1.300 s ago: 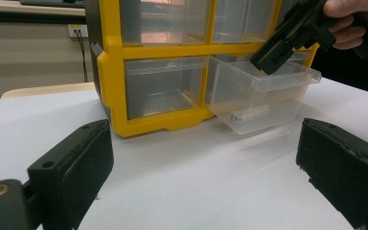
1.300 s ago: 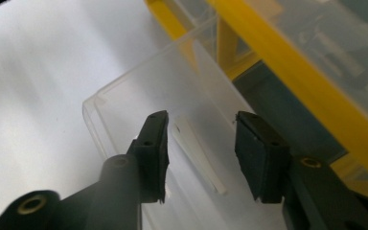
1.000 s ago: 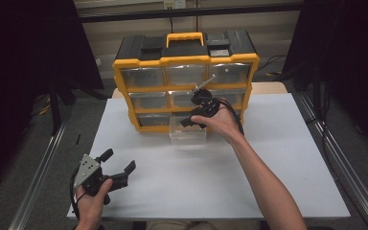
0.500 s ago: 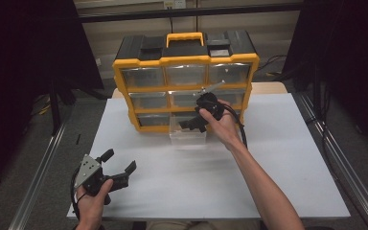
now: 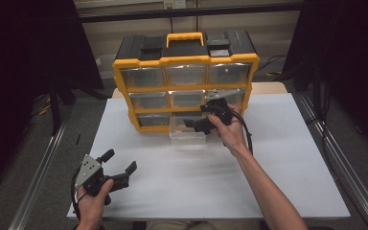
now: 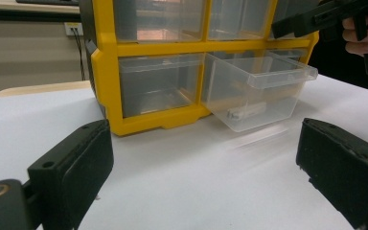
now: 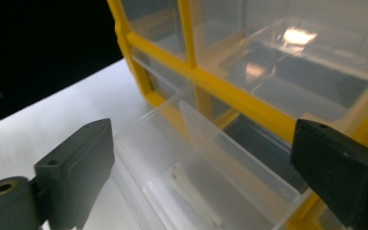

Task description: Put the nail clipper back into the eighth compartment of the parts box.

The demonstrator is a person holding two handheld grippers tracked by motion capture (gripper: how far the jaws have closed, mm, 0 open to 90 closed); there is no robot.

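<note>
Right claw: my right gripper [image 5: 194, 125] hangs over the pulled-out clear plastic drawer [image 5: 188, 135]; jaws have just been opening and stand wide apart, nothing clamped.
Drawer: directly below and ahead of my right claw, bottom row, middle slot of the yellow-framed black-topped organiser cabinet [image 5: 186, 60].
Contents: small white oblong part [image 7: 191, 191] on the drawer floor, between and beneath my right jaws.
Left claw: my left gripper [image 5: 119, 168] sits low over the white table [image 5: 287, 167], jaws apart, empty, drawer well ahead of it.
</note>
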